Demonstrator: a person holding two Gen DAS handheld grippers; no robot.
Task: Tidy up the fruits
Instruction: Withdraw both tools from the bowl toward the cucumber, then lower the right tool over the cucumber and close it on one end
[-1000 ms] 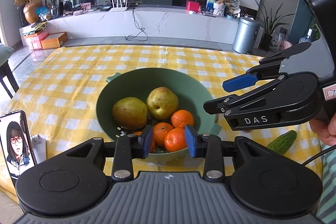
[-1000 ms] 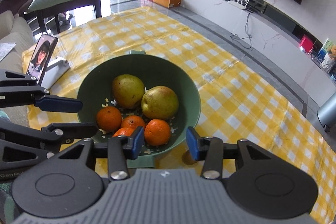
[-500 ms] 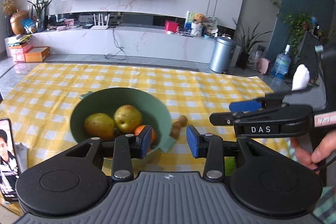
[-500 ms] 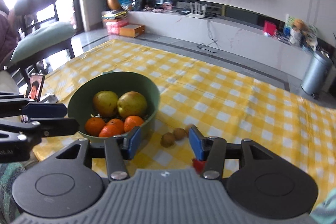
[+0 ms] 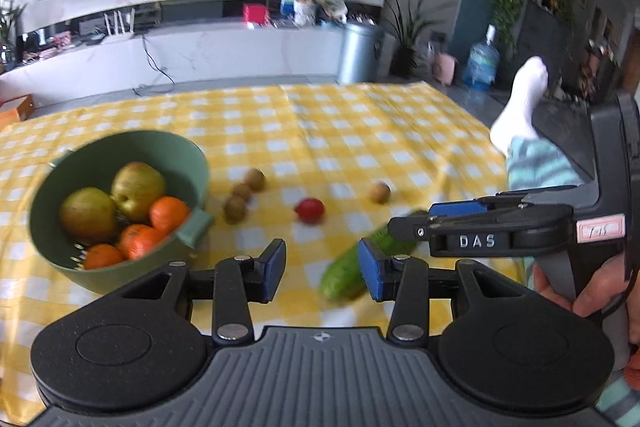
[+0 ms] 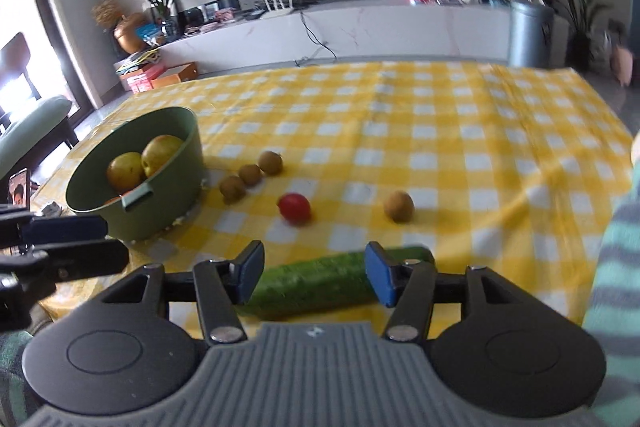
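Both grippers hang over the near edge of the table (image 6: 500, 131) with its yellow checked cloth, and neither holds anything. The left gripper (image 5: 322, 271) has just been opening its jaws and nothing is between them; past its right finger lies the cucumber (image 6: 316, 283), close to the near edge. The right gripper (image 6: 314, 277) has also just been opening, and the cucumber lies crosswise beyond its spread fingers, with no pad pressing on it. The green bowl (image 6: 176, 179) stands toward the left edge with two pears (image 5: 112, 199) and several tangerines (image 5: 152, 227) already inside. Still loose on the cloth are three kiwis (image 6: 250, 175) just beside the bowl, a red tomato (image 6: 295, 207) near the middle, and a lone brown fruit (image 6: 399, 206) to its right. The risks from here seem plain: the round fruits could roll at a sideways nudge from a finger, the cucumber sits close enough to the edge to be pushed off, and the grippers are near enough to each other to collide.
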